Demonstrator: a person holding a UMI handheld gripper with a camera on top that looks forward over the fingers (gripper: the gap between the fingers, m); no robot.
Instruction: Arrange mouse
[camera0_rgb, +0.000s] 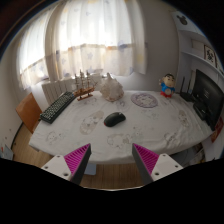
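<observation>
I am holding my hand-held gripper (112, 160) with its fingers spread and nothing between them. One black mouse (115, 119) is lying on the table (150, 130) beyond them, well apart. One keyboard (58, 106) is sitting farther off to the left, one plate (145, 100) to the right.

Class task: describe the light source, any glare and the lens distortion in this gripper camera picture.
Gripper view: daylight through the curtained window blows out to white glare; fisheye lens bows the table edge; the mouse reads dark on the pale cloth; the gripper fingers stand open, nearest the lens.
</observation>
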